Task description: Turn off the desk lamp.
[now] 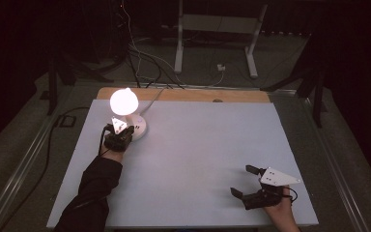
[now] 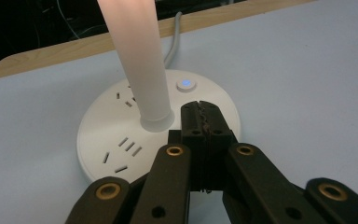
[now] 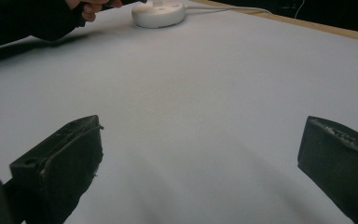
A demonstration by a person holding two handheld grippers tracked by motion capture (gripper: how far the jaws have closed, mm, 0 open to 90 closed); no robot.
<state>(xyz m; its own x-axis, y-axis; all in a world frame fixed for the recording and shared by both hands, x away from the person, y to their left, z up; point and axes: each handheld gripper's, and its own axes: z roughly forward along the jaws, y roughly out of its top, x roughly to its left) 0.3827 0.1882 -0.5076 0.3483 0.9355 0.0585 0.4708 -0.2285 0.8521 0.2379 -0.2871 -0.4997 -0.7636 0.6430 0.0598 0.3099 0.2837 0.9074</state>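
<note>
The small round push button with a blue light [image 2: 185, 84] sits on the round white plastic lamp base with socket slots [image 2: 116, 135], at the far left of the pale grey table sheet [image 1: 198, 159]. It probably needs only a light, straight press; the base looks steady, but the glowing white bulb [image 1: 123, 100] on its white stem [image 2: 140, 65] seems fragile. The left gripper [image 2: 205, 122] has its jaws pressed together, holding nothing, tips just before the button. The right gripper [image 1: 246, 181] rests wide apart, well away. The room around is dark, with cables on the floor [image 1: 140, 63].
</note>
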